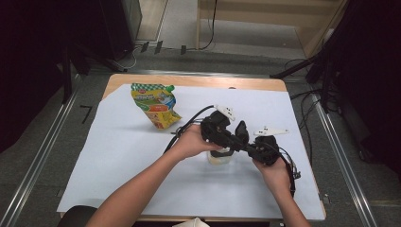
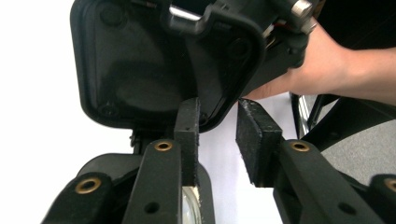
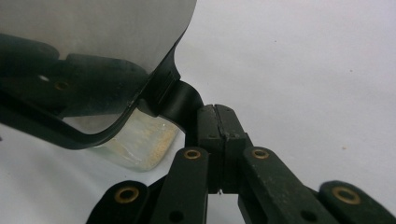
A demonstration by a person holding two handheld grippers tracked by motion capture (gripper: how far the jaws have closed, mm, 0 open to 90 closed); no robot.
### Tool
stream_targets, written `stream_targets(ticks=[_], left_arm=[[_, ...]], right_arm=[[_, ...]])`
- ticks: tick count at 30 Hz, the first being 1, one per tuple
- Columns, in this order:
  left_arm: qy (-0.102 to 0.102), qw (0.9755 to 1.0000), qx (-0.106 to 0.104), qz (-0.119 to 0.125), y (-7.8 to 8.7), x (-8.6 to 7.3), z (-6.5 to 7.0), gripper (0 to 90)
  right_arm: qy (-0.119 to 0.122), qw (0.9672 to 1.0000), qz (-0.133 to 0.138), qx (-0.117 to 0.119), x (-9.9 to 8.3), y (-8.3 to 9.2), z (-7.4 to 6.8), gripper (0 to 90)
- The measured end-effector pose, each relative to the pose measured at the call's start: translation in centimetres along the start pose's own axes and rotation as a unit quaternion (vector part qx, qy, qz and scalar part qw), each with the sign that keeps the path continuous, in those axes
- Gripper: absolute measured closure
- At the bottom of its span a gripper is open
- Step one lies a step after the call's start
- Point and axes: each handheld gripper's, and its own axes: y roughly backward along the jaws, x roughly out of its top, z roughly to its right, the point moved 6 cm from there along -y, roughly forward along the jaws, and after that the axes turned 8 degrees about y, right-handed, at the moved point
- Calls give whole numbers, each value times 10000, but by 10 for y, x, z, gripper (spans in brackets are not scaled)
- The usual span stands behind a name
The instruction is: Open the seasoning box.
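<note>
A small clear glass jar [image 1: 220,158] with pale yellowish contents stands on the white paper, right under the two grippers. In the right gripper view the jar [image 3: 140,142] sits low on the left. My left gripper [image 1: 235,140] comes in from the left above it. Its pads [image 2: 187,135] stand apart, with only white paper showing in the gap, and the left gripper [image 2: 217,137] points at the black body of the other gripper. My right gripper [image 1: 242,131] comes in from the right. Its jaws are pressed together, and the right gripper [image 3: 217,122] rests against a black tab [image 3: 180,100].
A green and orange snack pouch [image 1: 156,105] lies at the far left of the white paper [image 1: 118,179]. Black cables trail from both grippers across the paper. A metal rail [image 1: 45,151] runs along the table's left side, and another along the right.
</note>
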Motion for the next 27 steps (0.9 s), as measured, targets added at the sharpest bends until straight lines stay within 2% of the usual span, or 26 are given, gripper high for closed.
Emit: stream_targets(ticks=[4,9,12,15,19,22,27], left_arm=[[92,9999,59,8,5,-2,-2,682],[176,9996,110,211,20,-5,-6,642],[259,9994,90,203,27,-8,-8,615],[269,9994,105,171,34,-12,-8,580],[307,9990,162,297,46,-17,-9,532],[331,9983,317,352,55,-24,-13,534],[450,9971,393,462,69,-36,-20,510]], right_arm=[[101,9999,68,51,1,3,0,900],[89,9998,139,82,-2,14,-4,882],[69,9997,179,118,-4,22,-10,868],[97,9996,224,158,-6,30,-18,851],[133,9991,284,288,-8,39,-33,828],[193,9985,280,435,-11,40,-45,806],[230,9972,288,647,-12,38,-63,734]])
